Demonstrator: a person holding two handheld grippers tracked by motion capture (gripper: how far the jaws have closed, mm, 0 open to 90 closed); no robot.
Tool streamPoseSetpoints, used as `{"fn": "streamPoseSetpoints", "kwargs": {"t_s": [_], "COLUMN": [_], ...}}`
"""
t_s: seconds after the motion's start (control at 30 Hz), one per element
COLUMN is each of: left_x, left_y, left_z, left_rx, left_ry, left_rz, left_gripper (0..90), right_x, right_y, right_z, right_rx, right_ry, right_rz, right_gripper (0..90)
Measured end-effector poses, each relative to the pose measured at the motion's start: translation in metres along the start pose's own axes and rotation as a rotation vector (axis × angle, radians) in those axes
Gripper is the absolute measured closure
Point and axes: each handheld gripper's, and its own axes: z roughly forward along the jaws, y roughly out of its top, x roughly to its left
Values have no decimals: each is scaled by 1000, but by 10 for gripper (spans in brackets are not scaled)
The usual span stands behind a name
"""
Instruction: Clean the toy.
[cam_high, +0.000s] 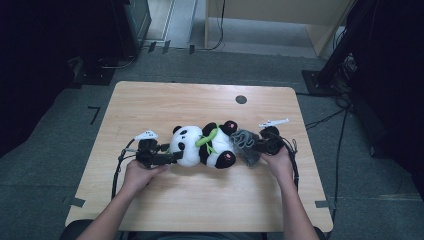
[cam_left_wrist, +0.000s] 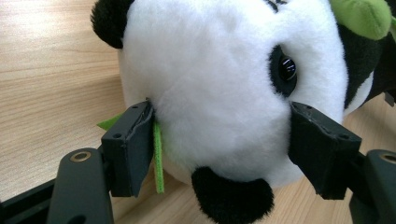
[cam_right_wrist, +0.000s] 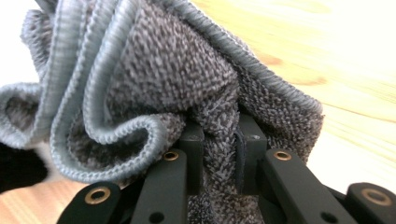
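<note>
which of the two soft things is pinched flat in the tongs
The grey knitted cloth, bunched flat between the right tongs; the panda plush's head is only straddled by the left tongs.
</note>
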Motion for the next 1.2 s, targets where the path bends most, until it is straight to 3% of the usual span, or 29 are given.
{"fn": "streamPoseSetpoints", "kwargs": {"t_s": [0.2,0.3,0.5,0.67,0.83,0.93,1.07,1.2], "left_x": [0,0,-1,-2,-2,-3,-5,-5], "left_y": [0,0,0,0,-1,-2,-3,-4], "left_z": [0,0,0,-1,-1,-1,-1,-1], "left_rx": [3,2,-3,-7,-11,-20,-31,-48], "left_ry": [1,2,1,4,6,12,22,33], "left_rz": [4,10,12,15,12,17,25,37], "left_gripper": [266,267,277,296,301,302,311,324], "right_x": [-18,-16,26,70,105,128,157,180], "right_y": [0,6,33,58,83,101,119,123], "right_z": [-18,-32,-61,-67,-50,-33,-5,28], "right_rx": [-72,-132,-242,-277,-263,-218,-143,-34], "right_ry": [-54,-53,-30,15,91,120,155,176], "right_rz": [72,74,-60,-186,-270,-324,-387,-428], "right_gripper": [781,781,781,779,779,779,779,777]}}
